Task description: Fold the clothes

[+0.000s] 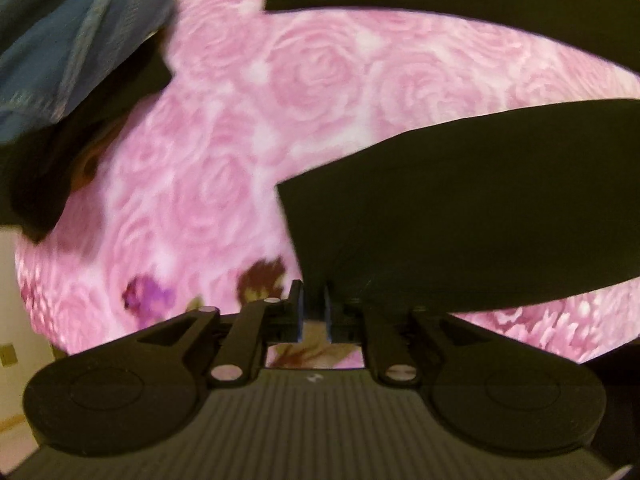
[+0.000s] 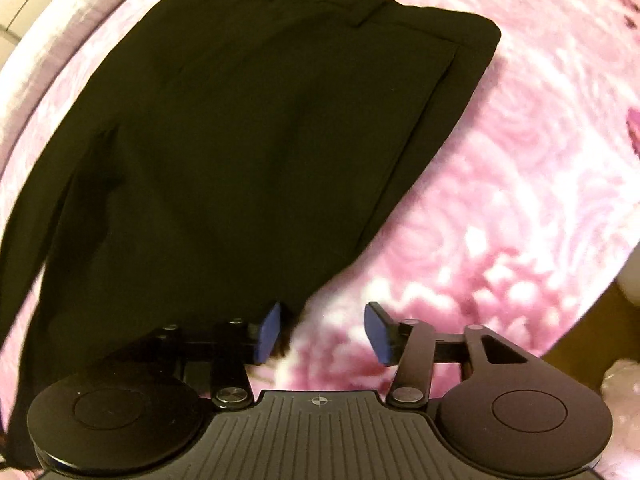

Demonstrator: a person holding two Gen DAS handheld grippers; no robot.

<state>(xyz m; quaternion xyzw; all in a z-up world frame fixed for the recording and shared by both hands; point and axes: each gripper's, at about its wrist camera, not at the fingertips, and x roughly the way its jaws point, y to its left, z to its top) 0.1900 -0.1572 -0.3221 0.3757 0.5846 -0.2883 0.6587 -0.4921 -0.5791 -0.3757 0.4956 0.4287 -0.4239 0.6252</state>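
A pink blanket (image 1: 248,128) printed with large roses covers the bed and fills most of both views; darker purple and brown flowers show in the print near the left gripper (image 1: 314,308). At the far left of the left wrist view a strip of pale wall or floor (image 1: 12,300) runs beside the edge of the bed. Above it, in the upper left corner, lies a bunched blue garment (image 1: 68,40), blurred, with something dark under it that cannot be made out. To the right, the black trousers (image 1: 460,208) stretch across the blanket as two dark bands, one along the top and one wide leg whose hem end reaches down to the left gripper. Its fingers stand almost together with only a narrow slit between the blue pads; whether they pinch the hem cannot be told.

In the right wrist view a pale edge of the bed curves along the upper left. The black trousers (image 2: 240,140) lie flat on the blanket, waistband at the top, spreading down toward the lower left. The right gripper (image 2: 322,330) hovers at their lower edge with its fingers about half apart; the left pad sits just at the cloth's edge, and only pink blanket shows between the pads. At the far right edge a pale object is partly cut off.
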